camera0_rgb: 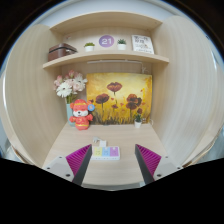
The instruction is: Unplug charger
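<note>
A small white power strip (106,152) with yellow, blue and purple sockets lies on the light wooden desk (110,170), just ahead of my fingers and midway between them. A small white charger (98,144) sits plugged in at its left end. My gripper (112,166) is open, with its magenta pads (148,157) wide apart and nothing between them. The strip is a short way beyond the fingertips.
An orange toy figure (81,113) stands at the back left beside a white flower clock (65,88). A poppy painting (119,98) leans on the back wall, with a small potted plant (138,119) at its right. A shelf (105,57) above holds several small items.
</note>
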Motion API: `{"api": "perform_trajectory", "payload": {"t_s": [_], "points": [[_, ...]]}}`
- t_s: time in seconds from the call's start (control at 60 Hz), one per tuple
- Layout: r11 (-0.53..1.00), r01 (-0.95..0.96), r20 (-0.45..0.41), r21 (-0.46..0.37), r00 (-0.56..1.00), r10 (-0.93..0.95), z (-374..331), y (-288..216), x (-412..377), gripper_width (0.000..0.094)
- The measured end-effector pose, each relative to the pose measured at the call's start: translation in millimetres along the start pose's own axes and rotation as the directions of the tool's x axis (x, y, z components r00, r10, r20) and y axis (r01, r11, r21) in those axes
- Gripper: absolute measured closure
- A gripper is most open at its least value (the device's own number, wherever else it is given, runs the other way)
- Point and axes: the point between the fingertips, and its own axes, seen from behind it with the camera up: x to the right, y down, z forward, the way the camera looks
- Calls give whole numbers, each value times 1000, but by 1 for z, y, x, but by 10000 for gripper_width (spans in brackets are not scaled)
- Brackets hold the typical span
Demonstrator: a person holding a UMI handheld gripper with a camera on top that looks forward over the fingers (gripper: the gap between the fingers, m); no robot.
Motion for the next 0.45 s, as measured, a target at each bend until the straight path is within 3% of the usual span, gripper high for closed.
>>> {"api": "perform_trajectory", "payload": {"t_s": [0.15,0.45], "points": [[1000,19,48,-4,999,-18,-23,14,-27,67],[1000,14,58,-3,998,-14,-47,26,-35,66]]}}
